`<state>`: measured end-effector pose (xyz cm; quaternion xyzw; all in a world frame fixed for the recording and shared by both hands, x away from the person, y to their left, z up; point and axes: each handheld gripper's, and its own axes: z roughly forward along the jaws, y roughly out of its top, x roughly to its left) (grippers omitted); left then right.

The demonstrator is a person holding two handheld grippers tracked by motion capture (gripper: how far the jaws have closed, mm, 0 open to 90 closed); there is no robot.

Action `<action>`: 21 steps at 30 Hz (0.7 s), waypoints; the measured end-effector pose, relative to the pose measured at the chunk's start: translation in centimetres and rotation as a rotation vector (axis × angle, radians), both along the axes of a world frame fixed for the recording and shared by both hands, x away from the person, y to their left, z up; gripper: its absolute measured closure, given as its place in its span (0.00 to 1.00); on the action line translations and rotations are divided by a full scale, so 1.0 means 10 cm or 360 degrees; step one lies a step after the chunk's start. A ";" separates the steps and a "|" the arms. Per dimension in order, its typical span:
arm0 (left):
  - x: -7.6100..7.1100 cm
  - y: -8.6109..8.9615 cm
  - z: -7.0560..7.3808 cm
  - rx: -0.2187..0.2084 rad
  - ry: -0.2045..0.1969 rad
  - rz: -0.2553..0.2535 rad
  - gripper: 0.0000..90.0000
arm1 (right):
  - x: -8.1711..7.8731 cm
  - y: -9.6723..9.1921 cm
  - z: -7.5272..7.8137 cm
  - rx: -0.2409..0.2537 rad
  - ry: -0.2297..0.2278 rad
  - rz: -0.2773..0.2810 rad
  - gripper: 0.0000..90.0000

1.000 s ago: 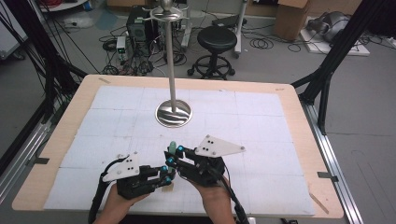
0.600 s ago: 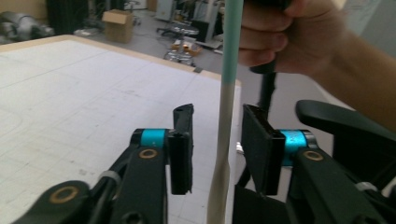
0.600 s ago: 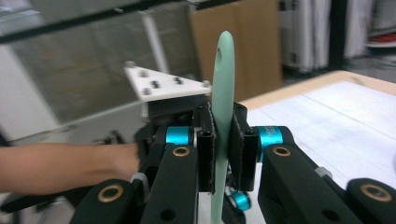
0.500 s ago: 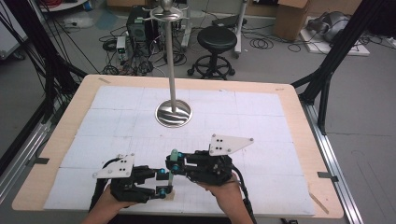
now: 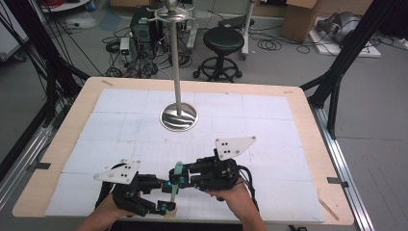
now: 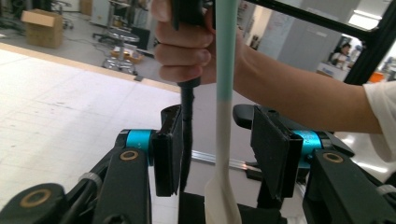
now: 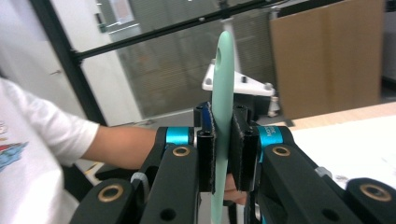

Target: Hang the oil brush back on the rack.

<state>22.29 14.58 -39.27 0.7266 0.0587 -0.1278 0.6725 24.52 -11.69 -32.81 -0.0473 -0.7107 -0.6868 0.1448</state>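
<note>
Two grippers at near table edge: our right gripper (image 7: 223, 154) clamps green spatula (image 7: 222, 93); left gripper (image 6: 219, 154) jaws just opened, straddling handle untouched. Risk: single edge-on pinch, spatula pivots, slips.

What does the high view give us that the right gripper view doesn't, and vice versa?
High view: the table, the metal stand upright on its round base, the left gripper with its fingers apart around the utensil's lower end.

Right gripper view: the fingers clamped flat on both sides of the handle, the hole near the handle's tip, a white sleeve.

Both: the right gripper holding the mint-green utensil.
</note>
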 end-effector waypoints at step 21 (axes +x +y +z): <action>-0.02 -0.04 -0.01 0.0162 -0.0119 0.0296 0.94 | -0.04 0.01 0.00 -0.0108 0.0028 -0.0398 0.51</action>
